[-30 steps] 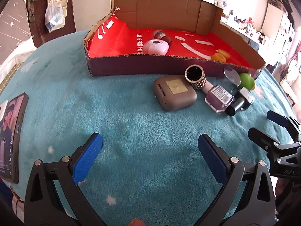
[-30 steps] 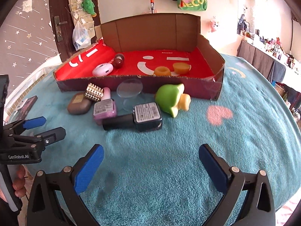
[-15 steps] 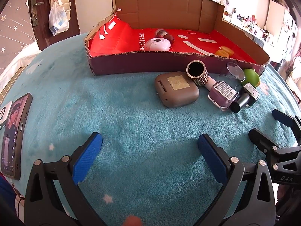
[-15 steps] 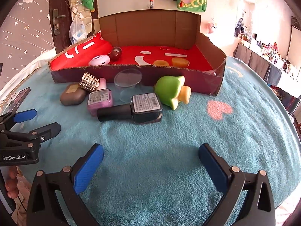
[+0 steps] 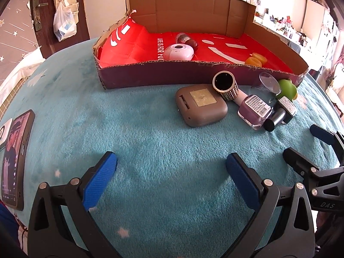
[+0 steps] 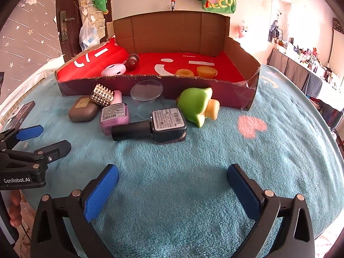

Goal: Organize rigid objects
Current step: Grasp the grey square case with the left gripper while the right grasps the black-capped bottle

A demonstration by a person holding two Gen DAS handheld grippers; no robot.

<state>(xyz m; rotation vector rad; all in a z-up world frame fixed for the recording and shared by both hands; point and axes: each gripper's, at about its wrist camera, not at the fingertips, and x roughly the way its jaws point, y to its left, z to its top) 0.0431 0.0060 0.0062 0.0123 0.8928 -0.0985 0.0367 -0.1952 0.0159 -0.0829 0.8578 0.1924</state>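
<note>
Loose items lie on the teal blanket before a cardboard box (image 5: 172,76) (image 6: 150,86) with a red floor: a grey-brown case (image 5: 201,106) (image 6: 82,111), a studded tube (image 5: 225,86) (image 6: 102,94), a purple nail polish bottle (image 5: 254,110) (image 6: 115,115), a dark nail polish bottle (image 6: 159,125) (image 5: 281,112), a clear cup (image 6: 147,99) (image 5: 265,86) and a green toy (image 6: 196,105) (image 5: 287,89). My left gripper (image 5: 171,167) is open and empty, short of the case. My right gripper (image 6: 173,175) is open and empty, short of the dark bottle.
Inside the box lie a white-pink round device (image 5: 178,51), a dark red ball (image 6: 132,61) and two orange pieces (image 6: 195,72). A phone (image 5: 16,157) lies at the blanket's left edge. A door and cluttered shelves stand behind.
Both grippers have moved a little closer to the items and the box. Both stay open and empty.
</note>
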